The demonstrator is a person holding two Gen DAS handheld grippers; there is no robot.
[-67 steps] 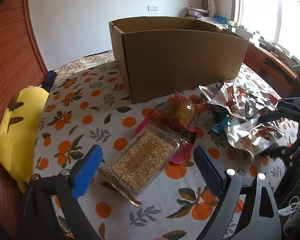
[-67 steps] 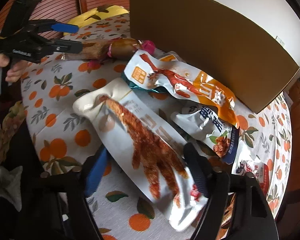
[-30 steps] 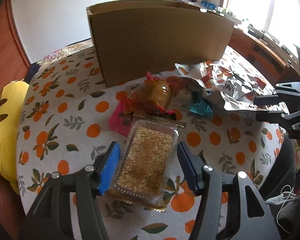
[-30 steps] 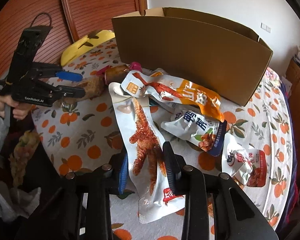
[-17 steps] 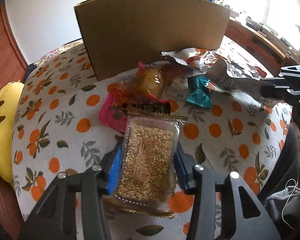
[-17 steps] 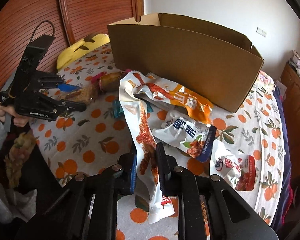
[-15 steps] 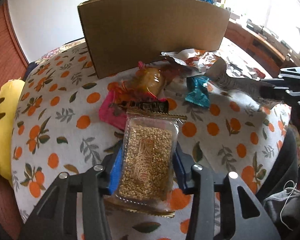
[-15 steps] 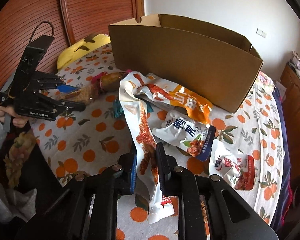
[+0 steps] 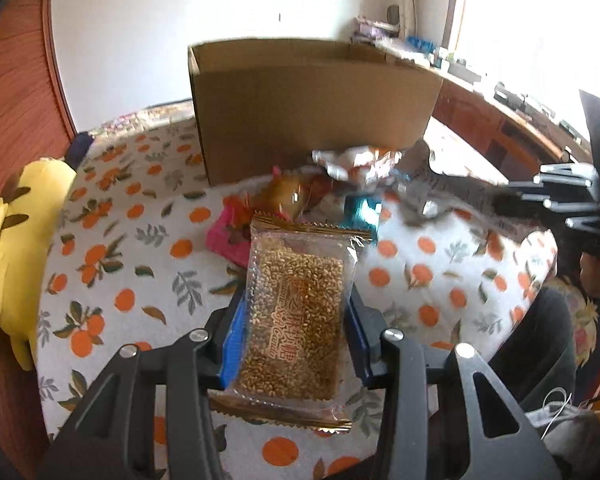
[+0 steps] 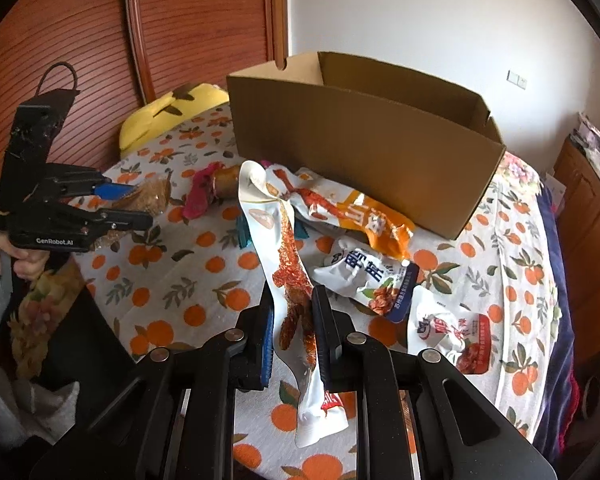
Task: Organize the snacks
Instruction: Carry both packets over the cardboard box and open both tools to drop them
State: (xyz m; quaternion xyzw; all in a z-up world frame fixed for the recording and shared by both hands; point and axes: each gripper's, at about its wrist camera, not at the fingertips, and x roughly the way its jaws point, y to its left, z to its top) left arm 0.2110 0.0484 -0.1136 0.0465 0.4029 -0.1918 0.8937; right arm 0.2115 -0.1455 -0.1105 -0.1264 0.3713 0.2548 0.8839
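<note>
My left gripper (image 9: 296, 320) is shut on a clear pack of golden grain bar (image 9: 296, 312) and holds it above the table. It also shows in the right wrist view (image 10: 124, 204) at the left. My right gripper (image 10: 292, 320) is shut on a long white pouch with a red chicken-foot picture (image 10: 288, 256), lifted off the table. An open cardboard box (image 10: 364, 144) stands at the back; it also shows in the left wrist view (image 9: 312, 112). Loose snacks lie before it: an orange-white pouch (image 10: 340, 204), a white-blue pouch (image 10: 372, 276), a brown wrapped snack (image 9: 288, 196).
The table has a white cloth with orange fruit print (image 10: 188, 280). A yellow plush toy (image 9: 4, 248) lies at the left edge. A teal packet (image 9: 360, 212) and a pink packet (image 9: 224, 236) lie near the box. A white-red pouch (image 10: 456, 332) lies at the right.
Both grippers closed on their snacks and lifted them. The grain bar pack and the long white pouch rose off the table; both wrist views now sit higher and further back from the box.
</note>
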